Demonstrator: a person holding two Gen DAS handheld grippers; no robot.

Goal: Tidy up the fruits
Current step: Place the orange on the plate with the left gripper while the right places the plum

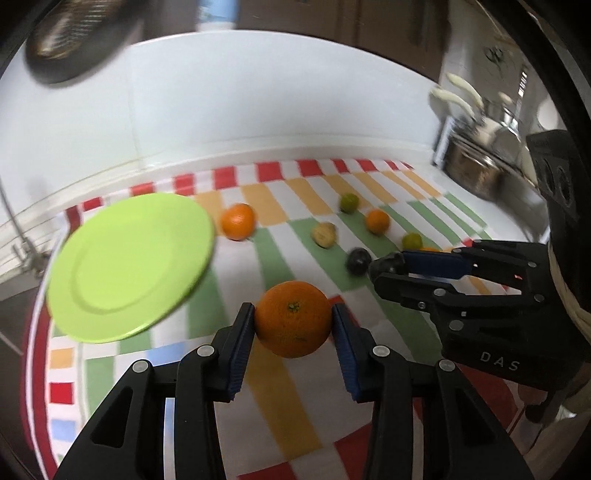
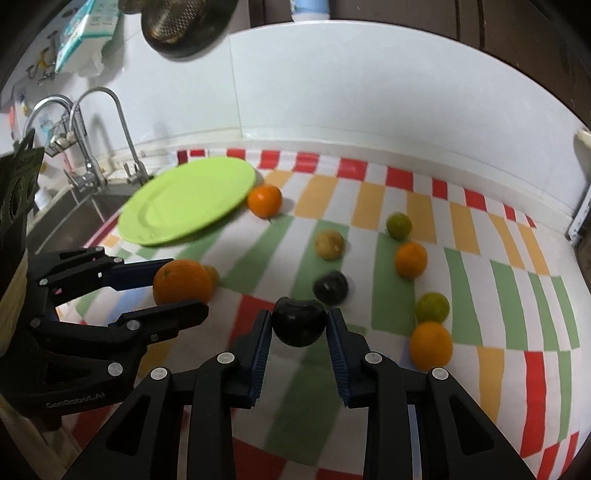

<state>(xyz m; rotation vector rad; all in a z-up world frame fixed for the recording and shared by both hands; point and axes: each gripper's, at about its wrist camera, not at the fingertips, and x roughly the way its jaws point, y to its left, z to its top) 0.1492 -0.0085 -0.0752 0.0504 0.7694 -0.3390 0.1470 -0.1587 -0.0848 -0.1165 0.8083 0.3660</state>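
My left gripper (image 1: 293, 310) is shut on a large orange (image 1: 293, 319), held just above the checked cloth (image 1: 280, 398); the right wrist view shows the same orange (image 2: 181, 282) in that gripper (image 2: 186, 290). My right gripper (image 2: 299, 317) is shut on a dark plum (image 2: 299, 322). A lime-green plate (image 1: 129, 266) (image 2: 188, 201) lies at the left with nothing on it. Loose on the cloth are a second dark plum (image 2: 331, 288), three oranges (image 2: 264, 201) (image 2: 410, 260) (image 2: 431, 345), two green fruits (image 2: 399, 226) (image 2: 432, 307) and a brownish fruit (image 2: 329, 243).
A sink with two curved taps (image 2: 92, 147) lies left of the plate. Steel pots (image 1: 476, 162) stand at the counter's right end. A white tiled wall (image 2: 369, 92) backs the counter, with a dark strainer (image 2: 181, 22) hanging on it.
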